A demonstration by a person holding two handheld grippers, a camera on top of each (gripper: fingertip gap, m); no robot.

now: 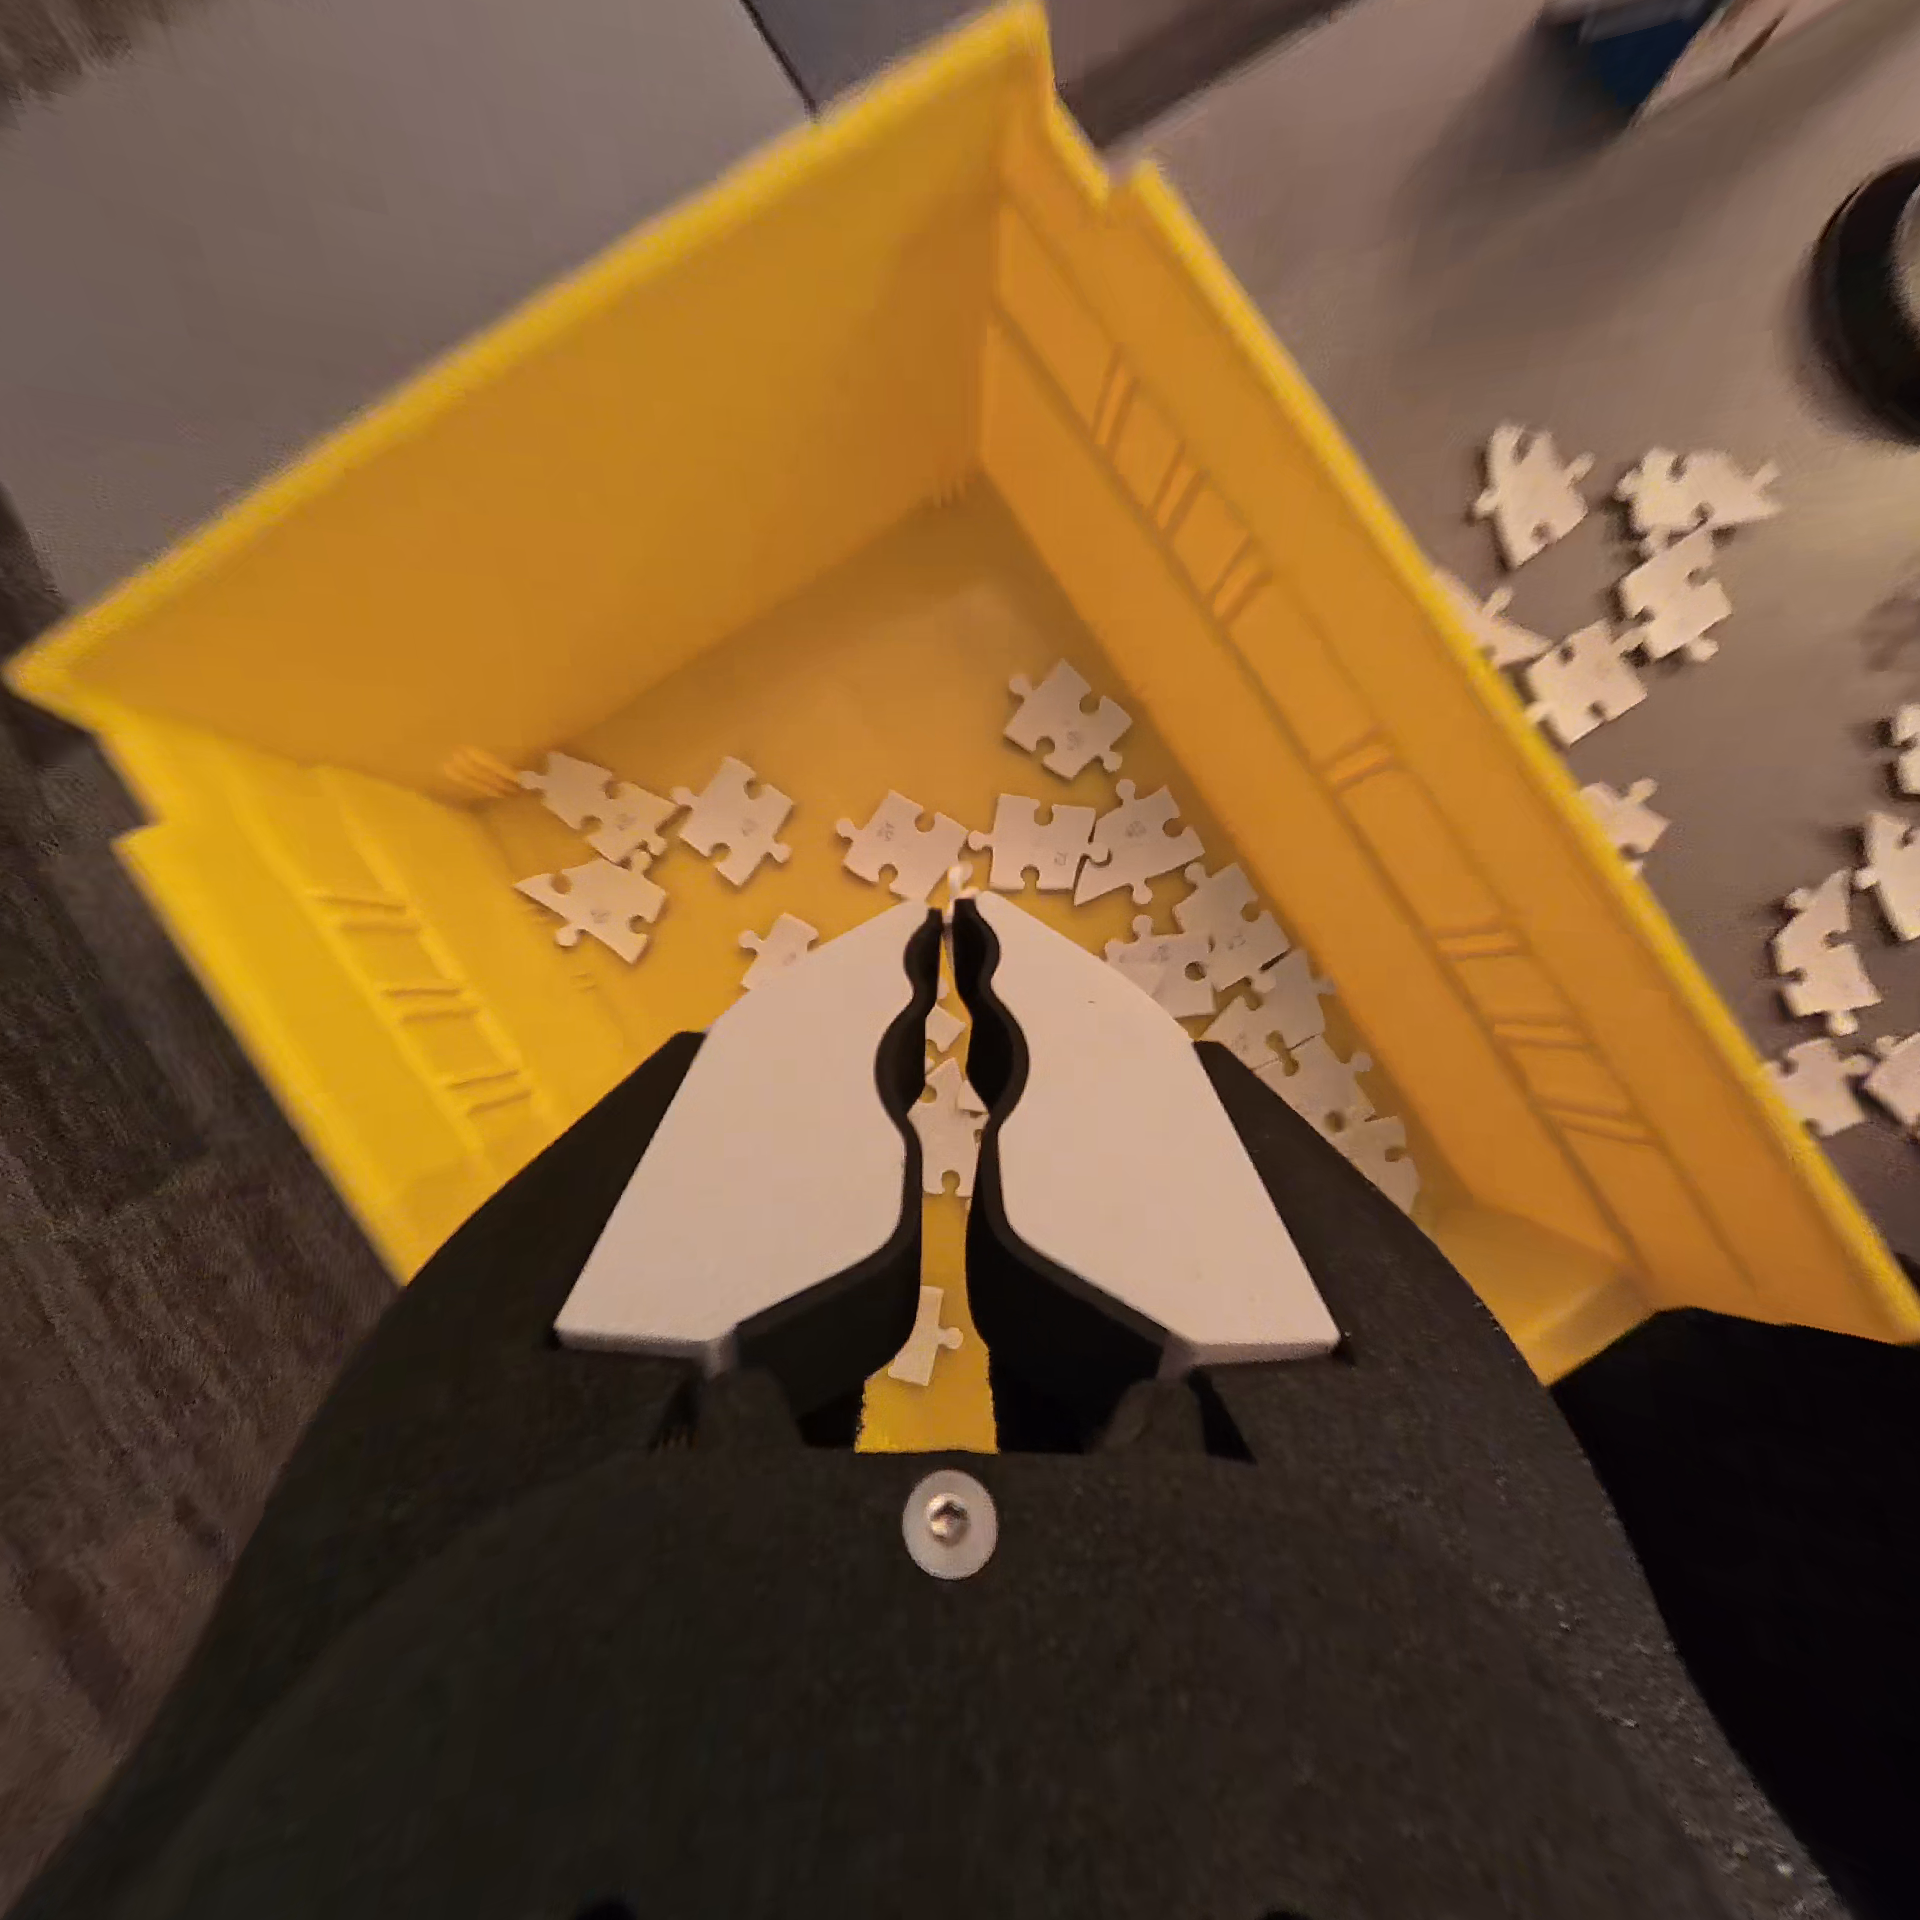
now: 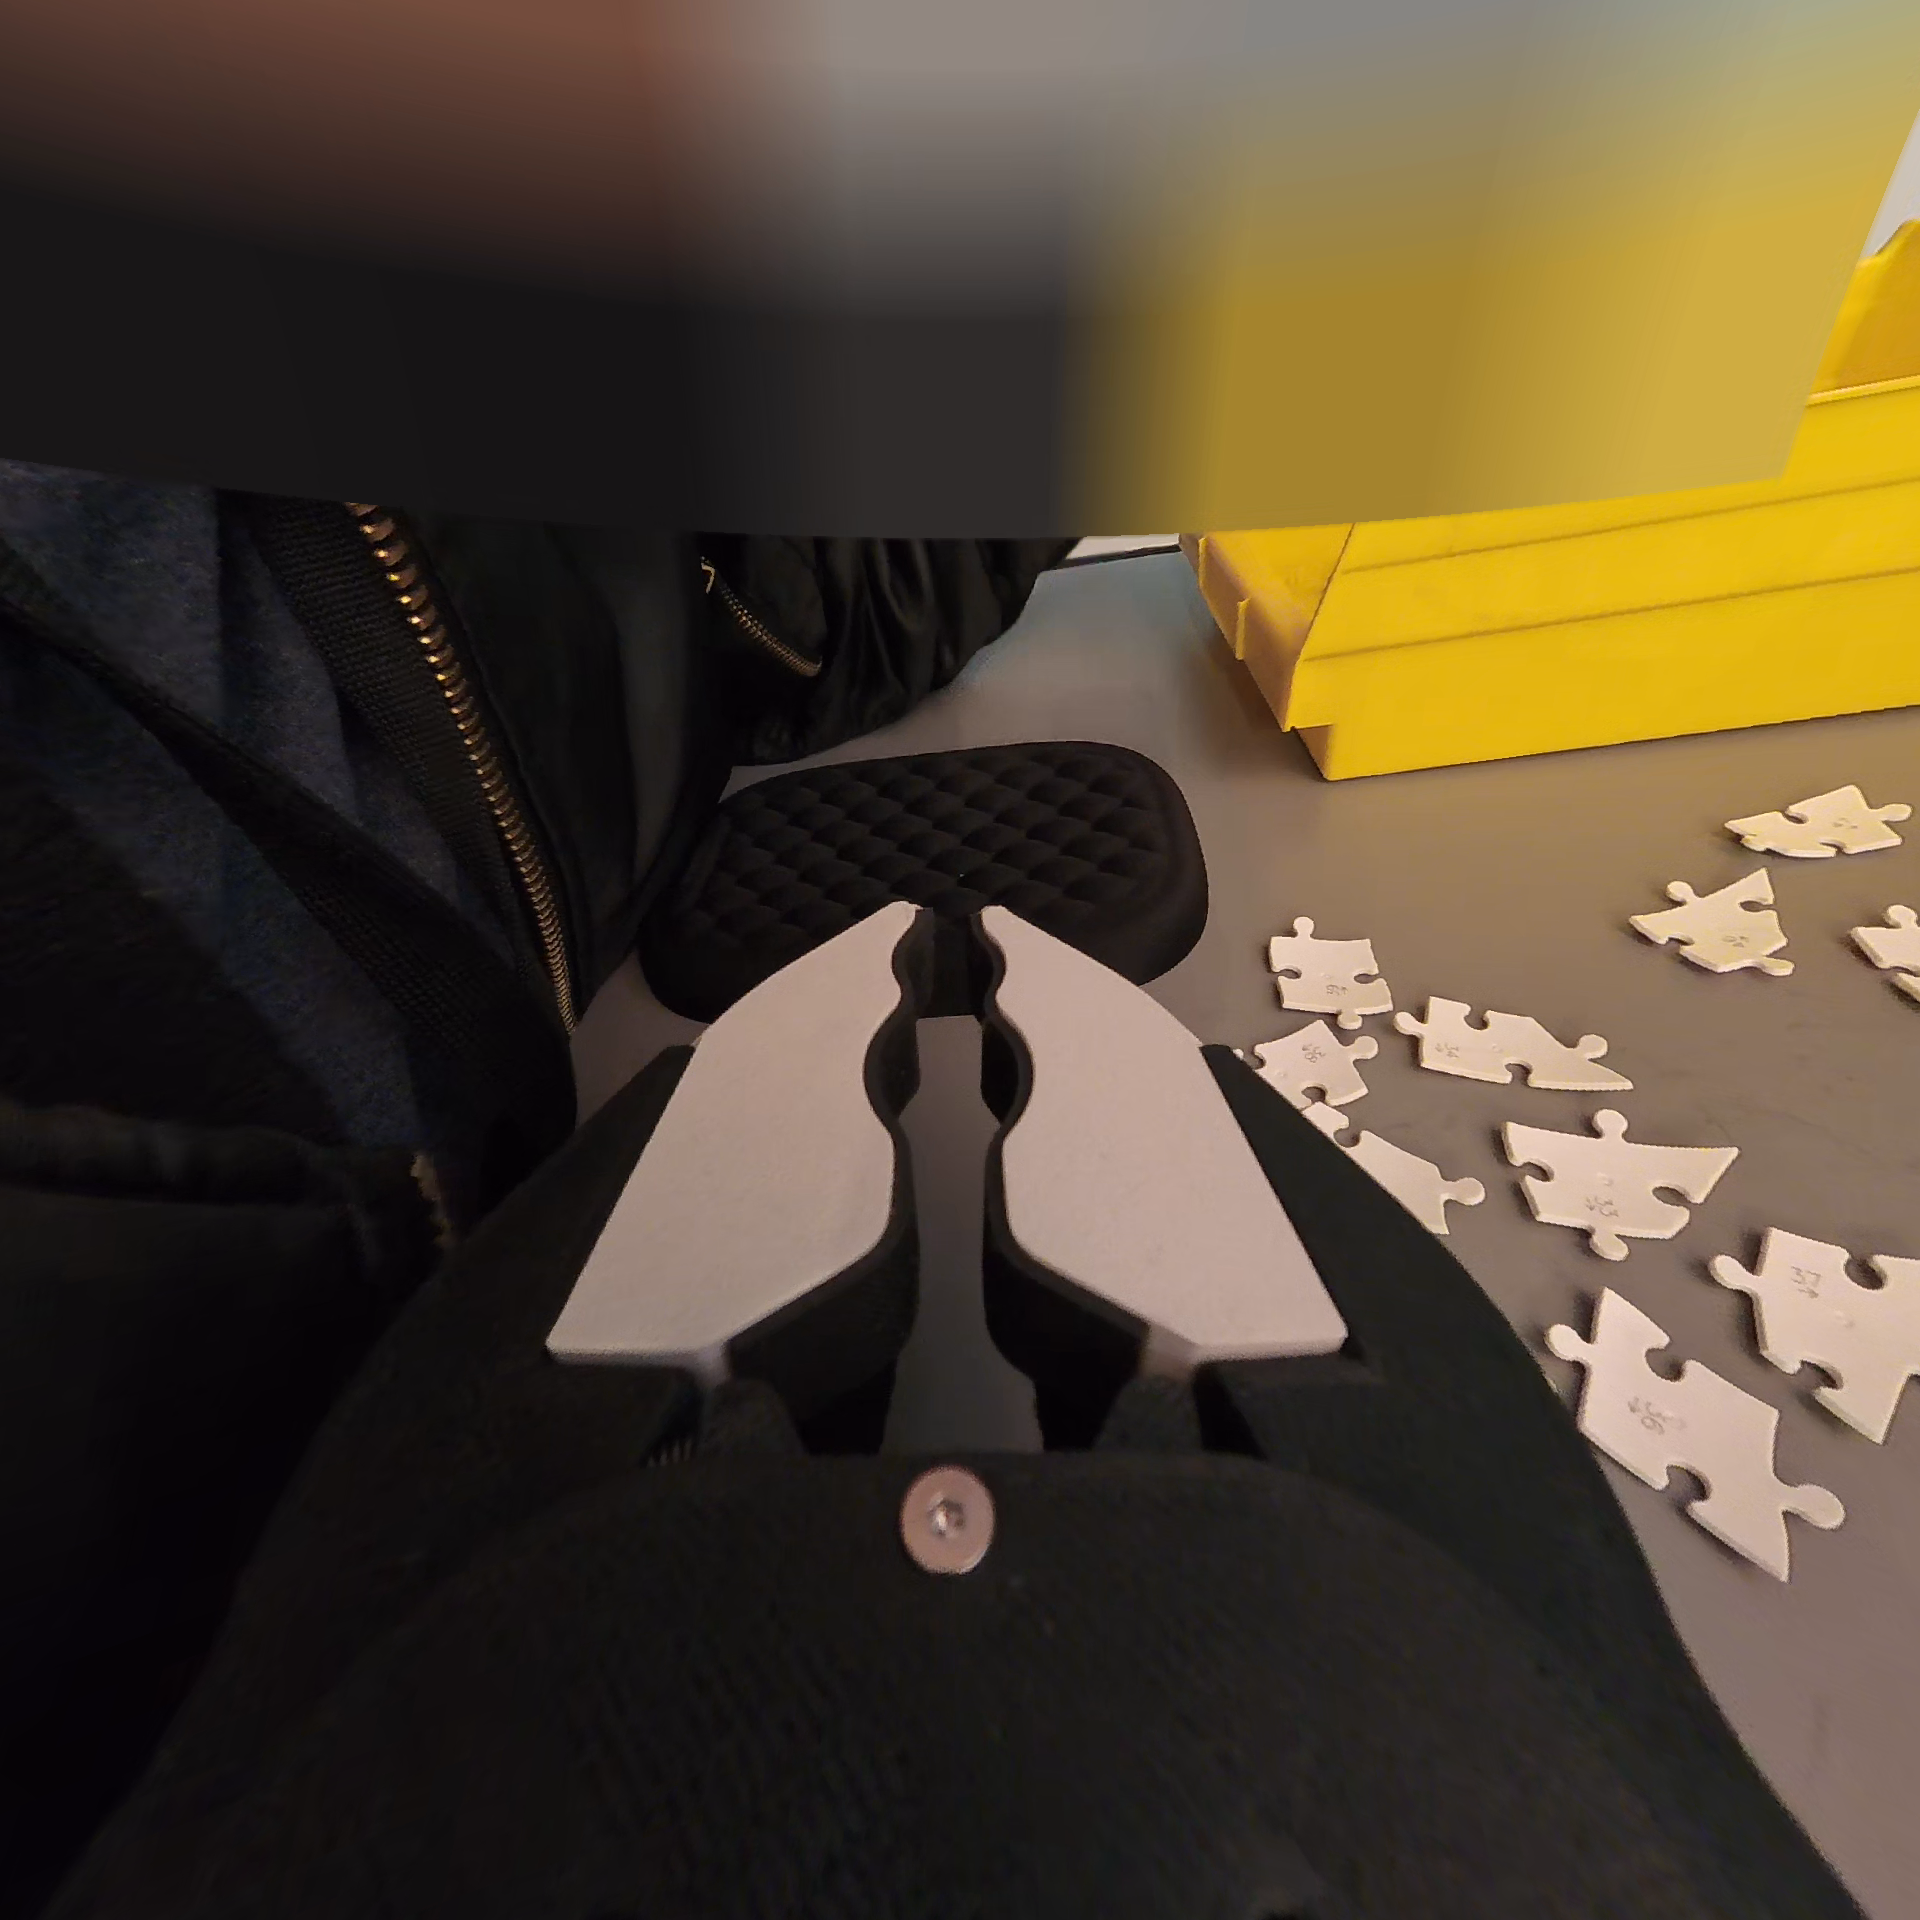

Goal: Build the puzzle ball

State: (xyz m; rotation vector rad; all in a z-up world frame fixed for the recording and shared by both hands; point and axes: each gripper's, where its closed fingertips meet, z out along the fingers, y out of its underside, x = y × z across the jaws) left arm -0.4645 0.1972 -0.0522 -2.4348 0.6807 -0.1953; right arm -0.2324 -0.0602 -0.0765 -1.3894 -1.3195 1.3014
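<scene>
My left gripper [image 1: 954,909] hangs over the open yellow bin [image 1: 623,499]. It is shut on a thin white puzzle piece [image 1: 958,881] that shows edge-on between its tips. Several loose white puzzle pieces [image 1: 1044,842] lie on the bin floor below it. More white pieces [image 1: 1584,681] lie on the grey table to the right of the bin. My right gripper [image 2: 948,920] is low over the table, slightly open and empty, and points at a black quilted pad [image 2: 935,831]. Several white pieces [image 2: 1616,1179] lie to its right. No assembled ball shows.
The yellow bin [image 2: 1558,644] stands at the right wrist view's far right. A person's dark zipped jacket [image 2: 312,831] fills that view's left side. A dark round object [image 1: 1870,301] sits at the left wrist view's right edge. The left wrist view is motion-blurred. Tip to tip, the grippers are about 35 centimeters apart.
</scene>
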